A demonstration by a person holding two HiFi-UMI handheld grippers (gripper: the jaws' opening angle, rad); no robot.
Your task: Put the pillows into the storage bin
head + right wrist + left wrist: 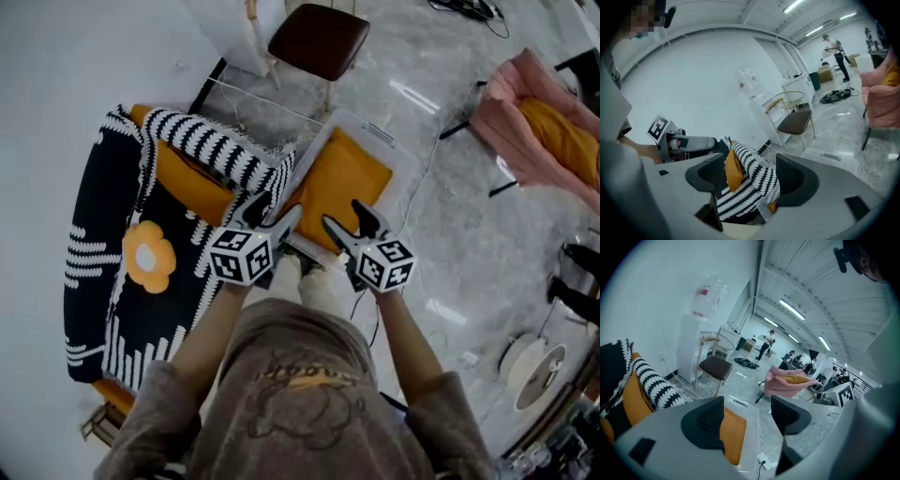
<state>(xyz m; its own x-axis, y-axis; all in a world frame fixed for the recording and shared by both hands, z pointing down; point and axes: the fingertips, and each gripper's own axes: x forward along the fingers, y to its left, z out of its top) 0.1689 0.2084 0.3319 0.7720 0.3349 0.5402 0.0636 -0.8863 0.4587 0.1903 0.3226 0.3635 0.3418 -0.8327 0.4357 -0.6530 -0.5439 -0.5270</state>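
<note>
One orange pillow (342,183) already lay in the storage bin (401,159) on the floor ahead of you. More orange cushioning (192,187) showed under the striped throw (220,145) at left. For the next one you probably needed to swing left and grip opposite edges. Your left gripper (274,214) and right gripper (349,217) hung near your chest, tilted down, both released and empty.

Head view: looked steeply down on storage bin (375,134).
Left gripper view: low, faced chair (716,367).
Right gripper view: close on striped throw (754,183).
Shared: the chair.
</note>
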